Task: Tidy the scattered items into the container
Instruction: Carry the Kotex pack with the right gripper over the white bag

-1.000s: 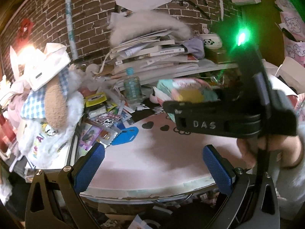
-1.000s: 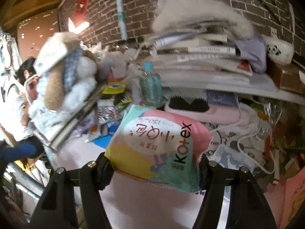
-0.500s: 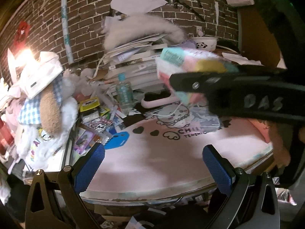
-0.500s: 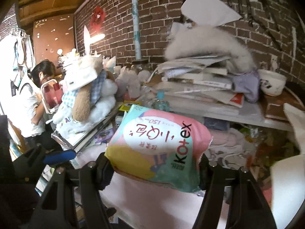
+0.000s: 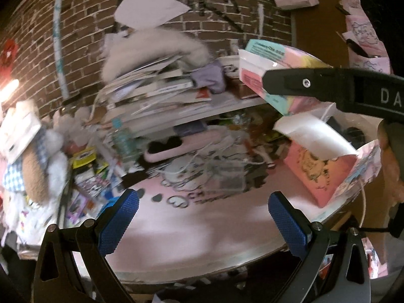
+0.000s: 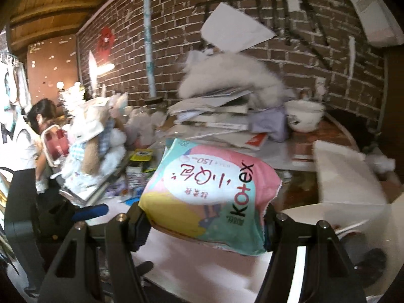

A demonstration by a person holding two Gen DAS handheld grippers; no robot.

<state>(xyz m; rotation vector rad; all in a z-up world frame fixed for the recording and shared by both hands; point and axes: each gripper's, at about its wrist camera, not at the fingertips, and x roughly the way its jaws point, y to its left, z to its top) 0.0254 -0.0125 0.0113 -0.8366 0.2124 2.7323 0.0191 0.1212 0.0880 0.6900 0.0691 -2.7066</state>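
Kotex pack [image 6: 209, 194] is pinched crosswise in my right tool [image 6: 204, 217], held above the table; the pink paper bag [image 5: 325, 171] gapes just below and beside it. My left tool [image 5: 202, 217] hangs spread, empty.

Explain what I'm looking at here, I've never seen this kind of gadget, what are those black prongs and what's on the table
No robot here: a person holds a two-fingered clamp in each hand, each with a camera looking along its fingers. One picture comes from the left hand-held gripper, whose blue-padded fingers stand open and empty. The other comes from the right hand-held gripper, shut on a pastel Kotex pack. The pink table is crowded at the back: a book pile, a plush toy, a water bottle. At the right stands an open pink box.
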